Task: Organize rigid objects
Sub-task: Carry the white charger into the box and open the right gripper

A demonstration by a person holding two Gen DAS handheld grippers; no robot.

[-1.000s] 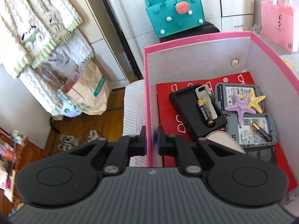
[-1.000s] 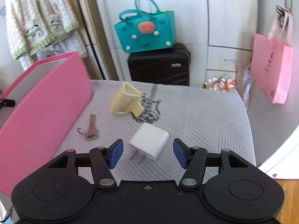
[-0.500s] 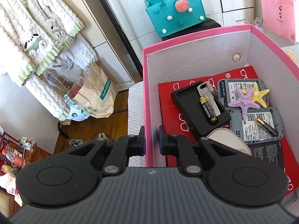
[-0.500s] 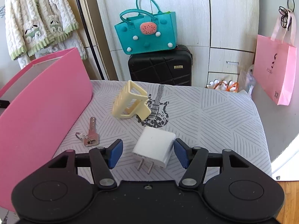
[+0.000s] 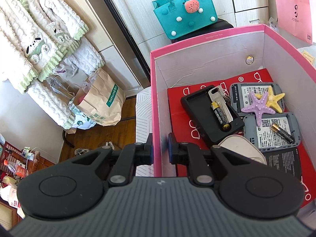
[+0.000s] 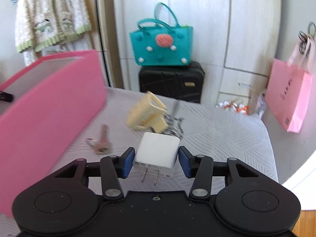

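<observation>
My left gripper [image 5: 159,148] is shut on the near wall of the pink box [image 5: 156,102]. Inside lie a black tray [image 5: 197,106] with a key and battery, two grey devices [image 5: 276,136], a purple starfish [image 5: 256,108] and a yellow starfish [image 5: 274,100]. My right gripper [image 6: 157,163] is shut on a white charger plug [image 6: 158,150], prongs toward the camera, lifted off the bed. A cream hair claw [image 6: 147,112] and a key [image 6: 101,141] lie on the bed beyond it. The pink box [image 6: 49,102] stands at left.
A teal bag [image 6: 161,43] sits on a black suitcase [image 6: 171,81] behind the bed. A pink paper bag [image 6: 290,96] hangs at right. The patterned bed cover [image 6: 217,130] ends at right. A paper bag [image 5: 102,102] stands on the floor at left.
My right gripper has closed on the white charger plug and lifted it; the view is blurred from motion. My left gripper keeps its hold on the box wall.
</observation>
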